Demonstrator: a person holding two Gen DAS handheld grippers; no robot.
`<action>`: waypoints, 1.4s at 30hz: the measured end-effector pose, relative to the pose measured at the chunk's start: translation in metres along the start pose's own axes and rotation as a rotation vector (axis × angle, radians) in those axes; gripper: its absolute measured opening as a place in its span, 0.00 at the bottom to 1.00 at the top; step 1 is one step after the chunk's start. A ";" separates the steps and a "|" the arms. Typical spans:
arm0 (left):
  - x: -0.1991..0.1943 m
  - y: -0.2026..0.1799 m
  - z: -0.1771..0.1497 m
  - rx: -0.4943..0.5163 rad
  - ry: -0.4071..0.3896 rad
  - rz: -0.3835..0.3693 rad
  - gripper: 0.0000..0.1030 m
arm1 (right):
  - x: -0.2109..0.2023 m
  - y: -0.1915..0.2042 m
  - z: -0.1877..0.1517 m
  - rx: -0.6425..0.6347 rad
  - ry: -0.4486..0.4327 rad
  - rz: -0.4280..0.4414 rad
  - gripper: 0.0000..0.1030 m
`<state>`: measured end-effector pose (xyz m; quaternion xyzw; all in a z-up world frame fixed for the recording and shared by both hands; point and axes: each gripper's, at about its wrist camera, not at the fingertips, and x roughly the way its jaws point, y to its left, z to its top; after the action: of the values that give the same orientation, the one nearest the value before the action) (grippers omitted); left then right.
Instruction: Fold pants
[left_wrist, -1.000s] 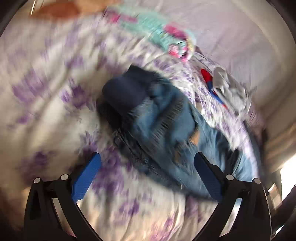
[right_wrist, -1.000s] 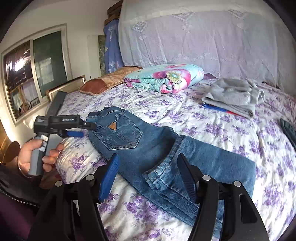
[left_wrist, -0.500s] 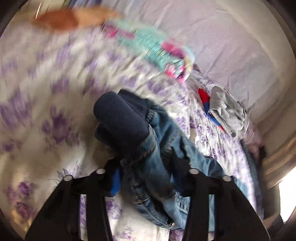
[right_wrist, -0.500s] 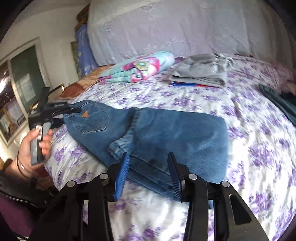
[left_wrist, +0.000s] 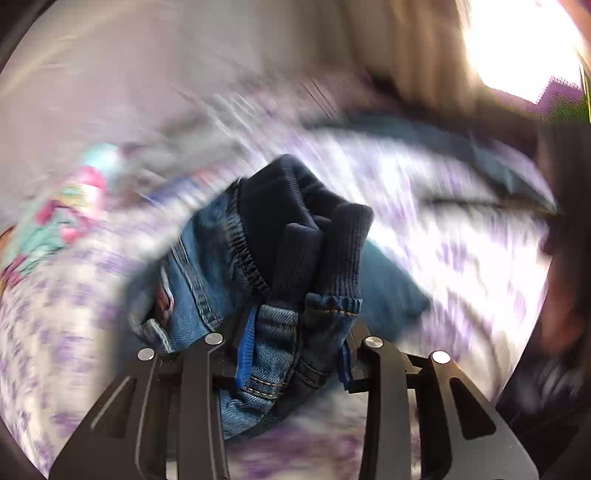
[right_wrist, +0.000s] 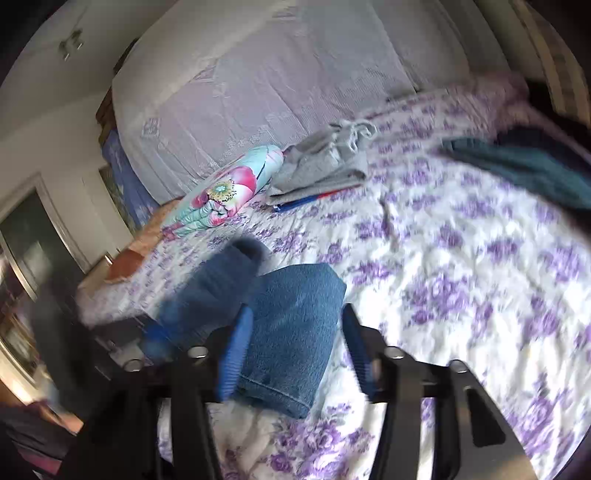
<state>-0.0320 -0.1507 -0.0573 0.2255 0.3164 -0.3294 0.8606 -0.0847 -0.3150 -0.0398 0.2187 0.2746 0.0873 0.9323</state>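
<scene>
The left tongs (left_wrist: 295, 354) are closing tight on the jeans (left_wrist: 229, 266) — a thick bunch of blue cloth sits squeezed between the two blue pads (left_wrist: 245, 350). The dark blue stretchy waistband (left_wrist: 295, 206) is bunched up just past the tips. Everything around this bunch is a blur of white and purple.

The right tongs (right_wrist: 291, 350) are opening, and their pads do not press on anything. A folded part of the jeans (right_wrist: 295, 325) lies flat on the bed between the two fingers, with a stitched hem at its near end. To the left of it, another part of the jeans is lifted off the bed and looks smeared.

The jeans are near the front edge of the bed, on a white bedspread with purple flowers (right_wrist: 461, 266). Farther back lie a rolled flowery blanket (right_wrist: 229, 188) and, just beside it, a gray folded garment (right_wrist: 325, 166). A dark green cloth (right_wrist: 524, 166) rests well apart on the right side. A white lace cover (right_wrist: 258, 85) rises behind the bed.
</scene>
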 end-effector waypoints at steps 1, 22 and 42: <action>0.001 -0.008 -0.007 0.034 -0.032 0.031 0.33 | 0.000 -0.005 -0.001 0.028 0.009 0.022 0.64; -0.065 0.099 -0.044 -0.314 -0.120 -0.011 0.86 | 0.052 0.052 0.023 0.065 0.232 0.103 0.78; -0.056 0.106 -0.041 -0.371 -0.143 -0.043 0.91 | 0.057 0.100 0.022 -0.150 0.209 0.103 0.19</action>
<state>-0.0054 -0.0300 -0.0279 0.0322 0.3144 -0.2988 0.9005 -0.0296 -0.2179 -0.0046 0.1519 0.3515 0.1777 0.9065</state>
